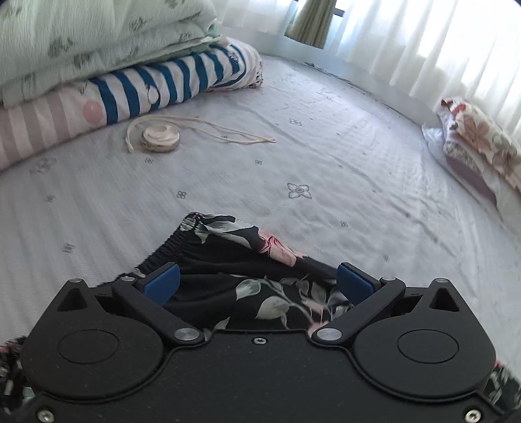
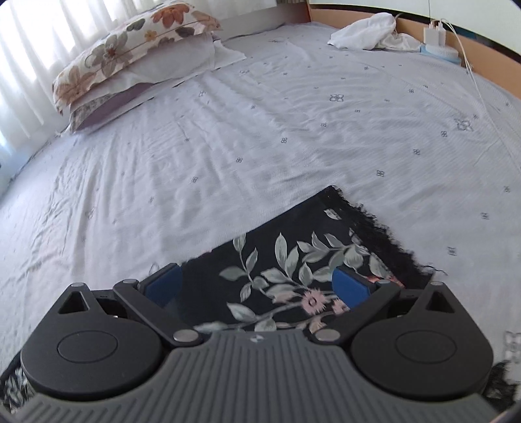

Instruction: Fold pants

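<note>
The bed [image 2: 293,136] is a wide, wrinkled pale sheet with small stitched flowers. On it, right under me, lie the pants [image 2: 293,260], thin black floral cloth: gathered elastic waistband beneath my left gripper [image 1: 257,283], flat fringed edge beneath my right gripper [image 2: 257,286]. Both sets of blue-padded jaws are spread wide, grasping nothing.

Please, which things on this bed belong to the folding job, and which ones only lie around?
For the job: pants, left gripper, right gripper.

Lying about: tape roll, cord, folded bedding, pillows, white cloth, charger.
</note>
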